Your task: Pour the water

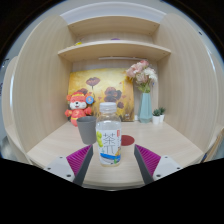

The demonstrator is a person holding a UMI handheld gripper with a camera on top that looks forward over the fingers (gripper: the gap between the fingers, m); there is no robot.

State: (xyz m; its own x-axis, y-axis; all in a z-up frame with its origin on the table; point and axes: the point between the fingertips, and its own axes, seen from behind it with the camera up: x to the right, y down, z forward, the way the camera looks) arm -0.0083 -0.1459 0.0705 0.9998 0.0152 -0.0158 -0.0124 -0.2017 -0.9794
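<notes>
Clear plastic water bottle (110, 140) with a white cap and a pale label stands upright on the light wooden counter (175, 142), between the two magenta-padded fingers (76, 158) of the claw (111, 160). A gap shows on either side, so the claw is open around the bottle. The label carries green and pink printing, too small to read. Just behind the bottle sits a grey cup (88, 128). Farther back are a red-and-white plush toy (76, 106), a pale blue vase of pink flowers (144, 88), a small potted green plant (158, 115) and a yellow floral picture (100, 90) against the wall.
</notes>
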